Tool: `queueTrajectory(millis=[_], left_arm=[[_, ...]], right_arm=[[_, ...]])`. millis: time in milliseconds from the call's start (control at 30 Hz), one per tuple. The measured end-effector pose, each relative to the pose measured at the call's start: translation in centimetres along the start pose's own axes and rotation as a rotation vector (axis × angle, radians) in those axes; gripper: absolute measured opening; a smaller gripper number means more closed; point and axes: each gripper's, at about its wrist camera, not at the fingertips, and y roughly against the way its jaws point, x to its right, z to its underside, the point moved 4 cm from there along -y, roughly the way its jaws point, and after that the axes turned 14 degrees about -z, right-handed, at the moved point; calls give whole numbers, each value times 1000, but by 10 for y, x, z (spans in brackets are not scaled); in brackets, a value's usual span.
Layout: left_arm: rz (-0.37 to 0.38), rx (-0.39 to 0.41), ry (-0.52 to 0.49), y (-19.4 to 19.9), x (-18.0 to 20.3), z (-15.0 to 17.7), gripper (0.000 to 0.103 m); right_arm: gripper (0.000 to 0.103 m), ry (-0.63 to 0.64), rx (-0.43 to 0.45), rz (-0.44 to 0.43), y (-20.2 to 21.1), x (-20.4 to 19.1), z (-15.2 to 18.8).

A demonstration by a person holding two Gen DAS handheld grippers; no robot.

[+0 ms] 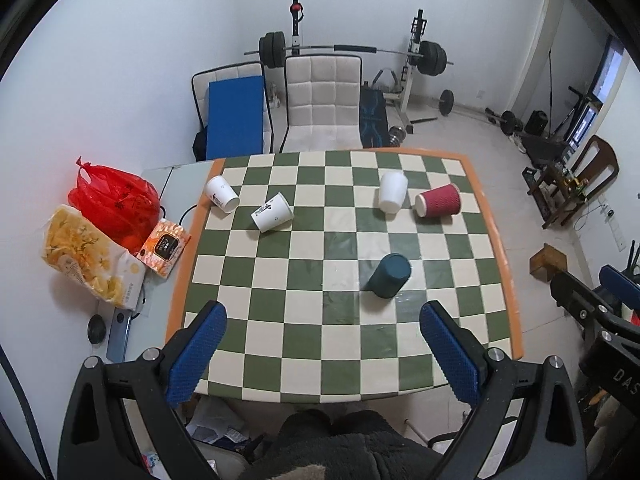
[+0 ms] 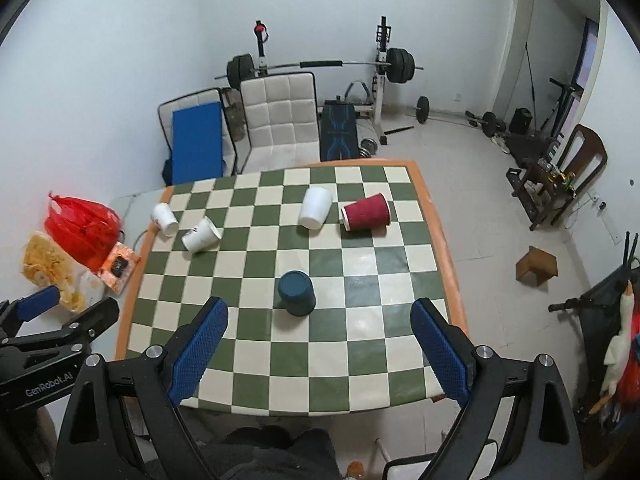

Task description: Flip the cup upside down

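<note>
A dark teal cup [image 1: 389, 275] stands upside down on the green-and-cream checkered table [image 1: 472, 344]; it also shows in the right wrist view [image 2: 296, 293]. A white cup [image 1: 392, 192] [image 2: 316, 207] stands upside down further back. A red ribbed cup [image 1: 437, 200] [image 2: 366, 213] lies on its side beside it. Two white printed cups [image 1: 272, 213] [image 1: 222, 194] lie on their sides at the back left. My left gripper [image 1: 323, 312] is open and empty above the near table edge. My right gripper [image 2: 319, 311] is open and empty, just in front of the teal cup.
A red plastic bag [image 1: 114, 204], a snack bag [image 1: 86, 256] and an orange box [image 1: 164, 248] sit on a side surface left of the table. A white padded chair [image 1: 322, 104] and weight equipment [image 1: 424, 56] stand behind the table. A small wooden stool [image 2: 536, 268] is on the floor at right.
</note>
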Motion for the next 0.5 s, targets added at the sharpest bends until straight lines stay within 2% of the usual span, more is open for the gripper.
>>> queueTrajectory(millis=[267,500], left_arm=[[-3,28,31,27,0,-2,99],[-3,38,38,34,2,-2,99]], right_arm=[[95,15,21,-11,36,1,-5],[95,6,4,-9,44,7,-8]])
